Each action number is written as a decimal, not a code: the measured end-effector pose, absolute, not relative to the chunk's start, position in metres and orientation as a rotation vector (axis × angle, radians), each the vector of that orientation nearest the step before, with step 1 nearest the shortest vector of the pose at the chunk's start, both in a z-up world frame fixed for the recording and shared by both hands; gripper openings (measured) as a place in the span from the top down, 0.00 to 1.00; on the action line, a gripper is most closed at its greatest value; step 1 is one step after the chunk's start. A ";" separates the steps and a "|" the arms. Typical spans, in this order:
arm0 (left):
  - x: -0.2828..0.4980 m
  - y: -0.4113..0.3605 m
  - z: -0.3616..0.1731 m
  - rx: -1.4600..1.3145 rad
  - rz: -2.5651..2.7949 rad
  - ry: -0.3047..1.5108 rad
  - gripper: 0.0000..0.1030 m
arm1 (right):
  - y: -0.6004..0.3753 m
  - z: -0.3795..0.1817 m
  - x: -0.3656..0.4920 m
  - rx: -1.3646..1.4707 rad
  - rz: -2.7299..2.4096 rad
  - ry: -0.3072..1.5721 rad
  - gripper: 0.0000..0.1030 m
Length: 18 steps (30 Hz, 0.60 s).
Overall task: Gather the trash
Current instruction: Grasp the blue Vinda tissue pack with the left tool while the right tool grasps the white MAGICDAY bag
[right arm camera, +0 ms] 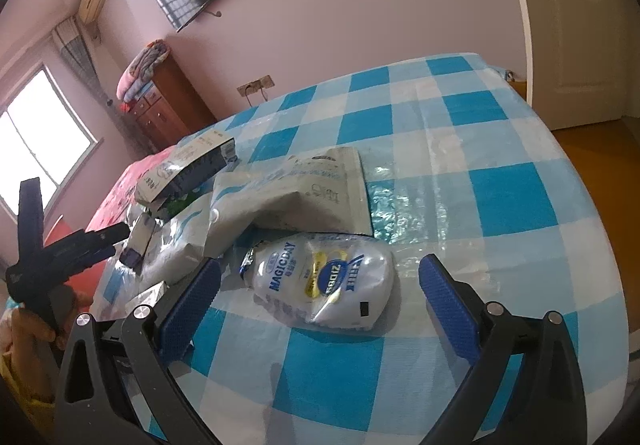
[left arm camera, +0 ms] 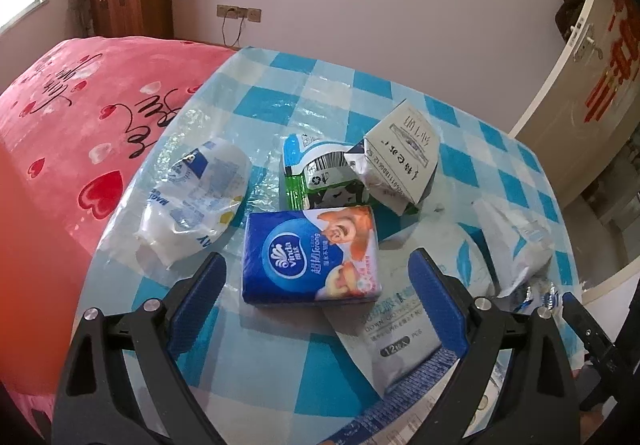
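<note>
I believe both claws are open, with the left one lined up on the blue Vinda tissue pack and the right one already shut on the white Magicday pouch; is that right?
Not quite: the right claw is open too. The right wrist view shows the white Magicday pouch lying on the checked tablecloth between its spread fingers, untouched. The left claw is indeed open, lined up on the blue Vinda tissue pack.

tissue pack (left arm camera: 310,255) before cartons (left arm camera: 360,169), on table (left arm camera: 256,365)

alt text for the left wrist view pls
The open left gripper frames a blue Vinda tissue pack on a blue-and-white checked tablecloth. Around it lie a white plastic pouch, a crushed carton and a flat white wipes packet.
</note>
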<state>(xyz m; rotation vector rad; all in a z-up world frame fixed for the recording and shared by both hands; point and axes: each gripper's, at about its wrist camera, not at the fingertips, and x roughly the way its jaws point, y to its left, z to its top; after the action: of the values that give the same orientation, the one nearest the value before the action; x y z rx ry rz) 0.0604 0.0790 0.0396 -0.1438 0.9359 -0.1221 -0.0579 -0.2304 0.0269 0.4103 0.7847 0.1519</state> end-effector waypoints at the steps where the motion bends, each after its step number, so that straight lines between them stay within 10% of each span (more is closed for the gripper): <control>1: 0.062 0.078 0.039 -0.141 -0.125 0.939 0.10 | -0.229 0.026 -0.057 0.405 0.155 0.788 0.05; 18: 0.084 0.080 0.019 -0.162 -0.118 0.984 0.28 | -0.222 0.018 -0.046 0.380 0.191 0.834 0.05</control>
<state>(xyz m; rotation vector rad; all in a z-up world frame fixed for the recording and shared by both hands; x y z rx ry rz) 0.0841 0.0803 0.0195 -0.1623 0.9844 -0.1183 -0.0462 -0.2225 0.0182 0.3799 0.8341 0.1913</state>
